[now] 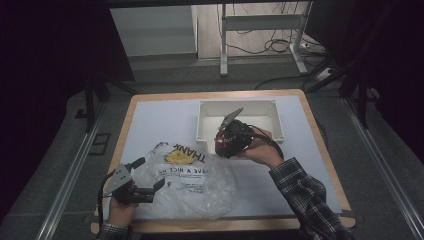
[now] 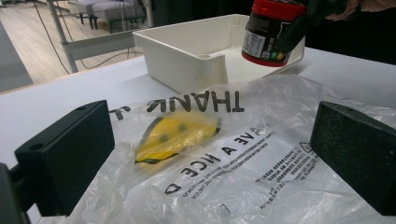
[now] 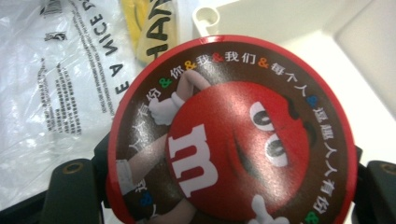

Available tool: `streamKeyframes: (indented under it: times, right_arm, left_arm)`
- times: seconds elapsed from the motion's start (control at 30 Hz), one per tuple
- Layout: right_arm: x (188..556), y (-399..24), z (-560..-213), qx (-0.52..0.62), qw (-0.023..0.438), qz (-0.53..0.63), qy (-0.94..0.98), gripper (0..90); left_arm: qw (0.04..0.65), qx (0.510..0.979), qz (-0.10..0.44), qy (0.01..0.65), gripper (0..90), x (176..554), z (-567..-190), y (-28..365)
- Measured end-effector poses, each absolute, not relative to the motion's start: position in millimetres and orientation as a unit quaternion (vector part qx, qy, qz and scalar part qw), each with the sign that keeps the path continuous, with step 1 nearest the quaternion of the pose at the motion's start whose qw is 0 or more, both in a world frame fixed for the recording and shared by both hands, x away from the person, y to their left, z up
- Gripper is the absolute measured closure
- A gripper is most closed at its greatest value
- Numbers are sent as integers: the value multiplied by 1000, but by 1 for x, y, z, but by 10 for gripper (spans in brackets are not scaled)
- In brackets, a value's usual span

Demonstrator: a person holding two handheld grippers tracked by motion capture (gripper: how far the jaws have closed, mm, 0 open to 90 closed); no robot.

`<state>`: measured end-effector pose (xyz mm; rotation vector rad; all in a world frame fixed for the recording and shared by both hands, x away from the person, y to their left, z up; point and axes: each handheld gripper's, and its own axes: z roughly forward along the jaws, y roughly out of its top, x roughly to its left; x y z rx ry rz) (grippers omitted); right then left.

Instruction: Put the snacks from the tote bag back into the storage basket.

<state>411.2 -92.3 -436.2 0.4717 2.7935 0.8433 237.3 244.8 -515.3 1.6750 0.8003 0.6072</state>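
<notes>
The right gripper (image 1: 226, 142) holds a red-lidded M&M's candy tub (image 3: 233, 135) between its jaws, tilted and aloft over the near left corner of the white plastic bin (image 1: 205, 131); a round, smooth tub could rotate or slip from a two-point grip and strike the bin rim or land on the plastic carrier bag (image 1: 187, 182). The right forearm reaches forward with the wrist bent. The left gripper (image 1: 150, 177) rests low at the bag's near left edge, jaws wide and empty, where closing could snag loose film.

crinkled glossy clear plastic bag (image 2: 243, 158), matt white plastic tray (image 2: 187, 51), glossy red-lidded candy tub (image 3: 231, 133)
</notes>
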Motion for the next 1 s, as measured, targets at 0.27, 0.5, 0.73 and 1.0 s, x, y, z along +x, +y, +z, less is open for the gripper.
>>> streamKeyframes:
  times: [0.27, 0.5, 0.73, 1.0]
  right_arm:
    - [423, -90, -441, 164, 96, 286, 939, 259]
    - [433, -86, -445, 160, 95, 287, 940, 259]
    - [441, -82, -447, 163, 96, 281, 941, 259]
    - [452, -78, -452, 166, 92, 276, 942, 259]
  left_arm:
    - [561, 710, 258, 339, 0, 237, -515, 245]
    - [561, 710, 259, 338, 0, 237, -515, 245]
    - [562, 709, 260, 337, 0, 237, -515, 245]
    - [562, 709, 262, 336, 0, 236, -514, 245]
